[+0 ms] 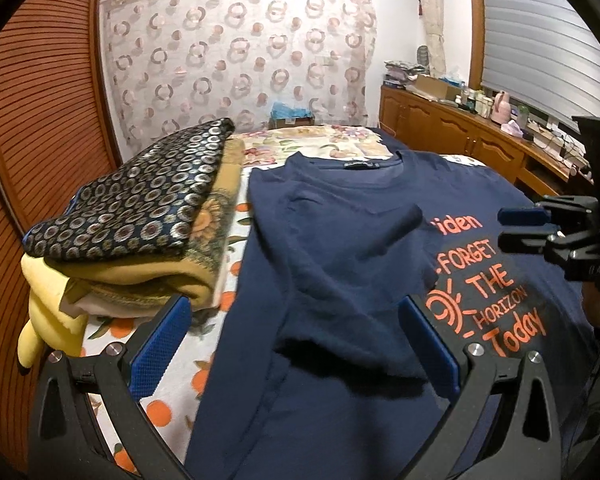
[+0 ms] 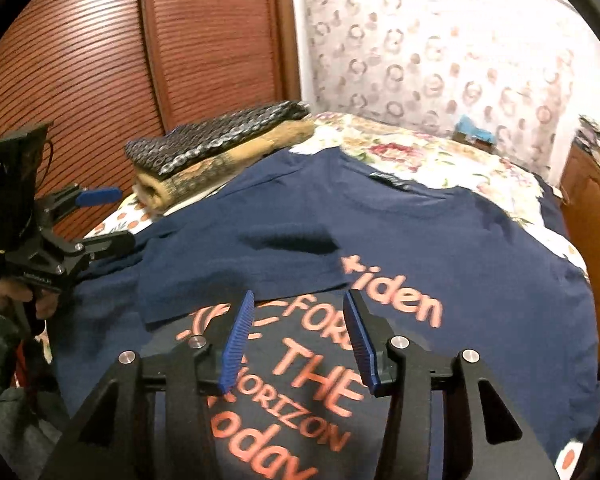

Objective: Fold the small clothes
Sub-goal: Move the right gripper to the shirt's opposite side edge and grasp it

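- Your left tongs [image 1: 296,344] sit nearest the lens, spread wide and gripping nothing, with the navy T-shirt [image 1: 340,280] lying under and between their blue pads [image 1: 156,348].
- Your right tongs [image 2: 298,340] are also released, though less widely parted, and they hover over the orange print [image 2: 308,380] without pinching any cloth.
- Neither pair visibly touches the fabric; whether the pad tips brush it you cannot tell from these views.
- One sleeve [image 2: 236,276] lies folded inward across the chest, its edge covering the start of the lettering, which suggests the first side fold is done and both tongs are free for that reason.
- That T-shirt lies front up on the bed [image 1: 172,376], collar [image 1: 356,166] pointing away from you, spread flat so the remaining sides can be turned in.
- Off to your left, a stack of folded clothes [image 1: 136,232] rests on the same bed just beside the shirt, a dark ring-patterned piece on top, likely where finished items go.
- My judgement: the other side comes next, so your right tongs need to travel outward to that edge before closing.
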Demonstrator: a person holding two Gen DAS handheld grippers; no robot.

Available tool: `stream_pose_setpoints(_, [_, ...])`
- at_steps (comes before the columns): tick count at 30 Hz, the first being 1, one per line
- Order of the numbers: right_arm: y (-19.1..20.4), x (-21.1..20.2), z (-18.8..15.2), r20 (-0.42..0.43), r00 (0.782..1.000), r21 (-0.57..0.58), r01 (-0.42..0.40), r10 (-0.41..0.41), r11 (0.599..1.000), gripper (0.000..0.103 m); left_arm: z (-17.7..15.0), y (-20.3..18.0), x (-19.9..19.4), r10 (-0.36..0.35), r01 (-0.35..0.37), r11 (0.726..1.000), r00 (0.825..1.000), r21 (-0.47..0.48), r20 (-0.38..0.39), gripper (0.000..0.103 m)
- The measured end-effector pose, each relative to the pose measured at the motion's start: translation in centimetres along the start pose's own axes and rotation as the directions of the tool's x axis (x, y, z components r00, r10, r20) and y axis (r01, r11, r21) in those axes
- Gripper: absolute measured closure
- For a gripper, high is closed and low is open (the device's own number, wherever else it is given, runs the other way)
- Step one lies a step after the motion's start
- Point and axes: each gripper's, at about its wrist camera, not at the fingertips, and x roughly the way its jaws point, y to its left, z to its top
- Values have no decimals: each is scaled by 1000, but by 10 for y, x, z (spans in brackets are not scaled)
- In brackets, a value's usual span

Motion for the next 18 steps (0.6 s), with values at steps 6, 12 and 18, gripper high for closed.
stream_pose_setpoints(6, [-15,-13,-6,18,999,14,48,-48,999,46,5,-13,8,-19,19,1000,1000,21,-9,0])
stream_pose_setpoints(12, [-35,-28,-16,11,992,69,126,-127,990,43,7,-24,17,-48,48,998,999,31,-21,0])
stream_pose_setpoints(18, [-78,-49,-44,-62,956,183,294,-287,938,43,10,-38,30,-82,84,996,995,43,-59,0])
